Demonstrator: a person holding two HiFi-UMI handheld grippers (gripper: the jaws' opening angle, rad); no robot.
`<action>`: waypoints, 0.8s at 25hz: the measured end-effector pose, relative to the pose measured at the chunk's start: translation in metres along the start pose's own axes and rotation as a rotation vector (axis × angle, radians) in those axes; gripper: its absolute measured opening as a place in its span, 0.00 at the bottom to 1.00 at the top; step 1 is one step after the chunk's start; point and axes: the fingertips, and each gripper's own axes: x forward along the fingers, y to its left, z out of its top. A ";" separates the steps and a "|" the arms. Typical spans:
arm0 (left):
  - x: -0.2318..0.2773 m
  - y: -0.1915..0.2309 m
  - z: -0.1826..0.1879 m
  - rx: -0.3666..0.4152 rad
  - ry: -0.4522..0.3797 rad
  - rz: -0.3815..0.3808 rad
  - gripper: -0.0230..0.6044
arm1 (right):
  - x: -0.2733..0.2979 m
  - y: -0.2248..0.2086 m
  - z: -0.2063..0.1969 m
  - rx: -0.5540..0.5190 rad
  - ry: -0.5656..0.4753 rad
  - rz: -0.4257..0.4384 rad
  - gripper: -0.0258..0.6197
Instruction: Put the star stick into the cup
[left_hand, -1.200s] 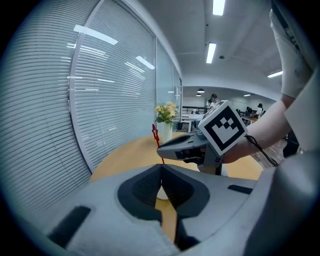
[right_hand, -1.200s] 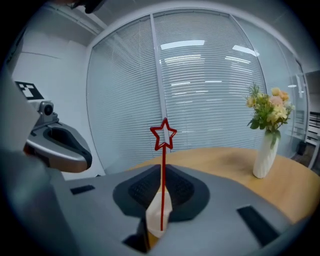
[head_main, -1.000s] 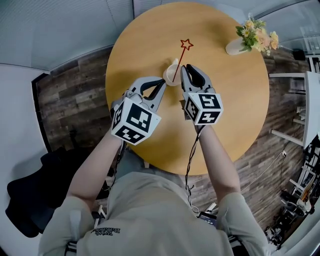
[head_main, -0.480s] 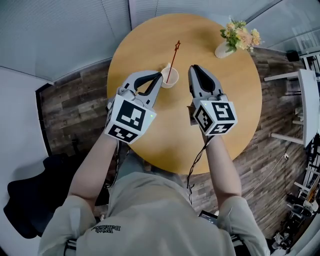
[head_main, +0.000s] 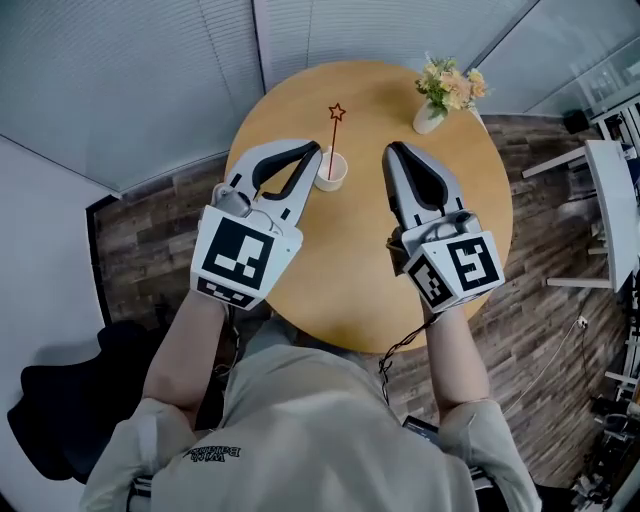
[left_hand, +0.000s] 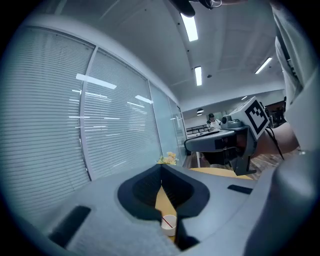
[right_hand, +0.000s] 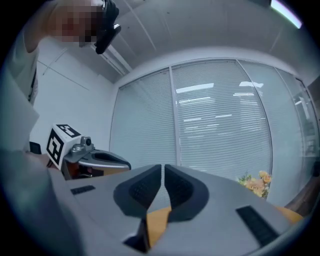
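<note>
The white cup stands on the round wooden table, and the thin red star stick stands in it with its star on top. My left gripper hovers just left of the cup, jaws shut and empty. My right gripper hangs to the cup's right, apart from it, also shut on nothing. In the left gripper view the cup with the stick shows below the closed jaw tips of the left gripper. The right gripper view shows the right gripper with its jaws together over bare table.
A white vase of flowers stands at the table's far right edge. Window blinds run behind the table. A white desk stands to the right, and dark wood floor surrounds the table.
Both grippers have drawn back from the cup, risen and spread apart. The stick now stands more upright in the cup.
</note>
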 end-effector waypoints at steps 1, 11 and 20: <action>-0.005 -0.002 0.009 0.014 -0.012 0.004 0.07 | -0.007 0.005 0.009 0.002 -0.014 0.010 0.10; -0.041 -0.048 0.035 0.017 -0.059 -0.041 0.07 | -0.066 0.044 0.044 -0.017 -0.060 0.071 0.10; -0.070 -0.088 0.011 -0.049 0.002 -0.091 0.07 | -0.083 0.073 0.027 0.055 -0.037 0.117 0.10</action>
